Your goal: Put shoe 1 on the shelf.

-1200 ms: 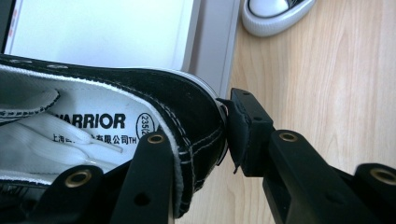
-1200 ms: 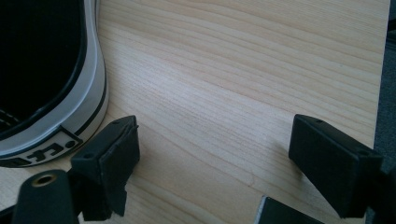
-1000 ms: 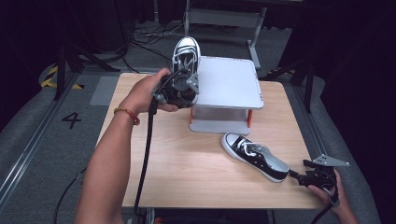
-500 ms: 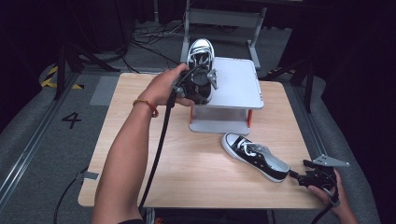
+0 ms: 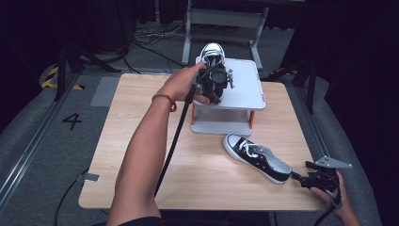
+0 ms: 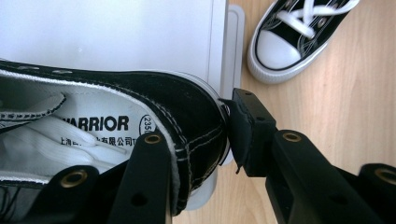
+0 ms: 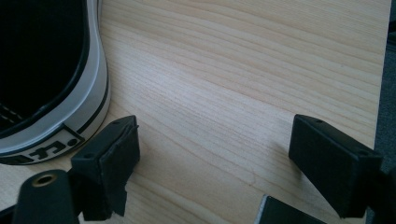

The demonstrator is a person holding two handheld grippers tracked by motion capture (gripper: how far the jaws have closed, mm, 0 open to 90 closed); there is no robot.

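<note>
Dark floor and cables surround the pale wooden desk [image 5: 141, 155], where a grey two-tier stand [image 5: 244, 89] sits toward the far side. Left tongs [image 5: 214, 82] are clamped on the heel of a black sneaker [image 6: 140, 116] — one jaw inside, one outside — holding it over the stand's top plate. Right tongs [image 7: 210, 158] rest spread apart and empty at the near right edge, just beside the heel of the second sneaker [image 5: 256, 157] — lying on the desk in front of the stand.
</note>
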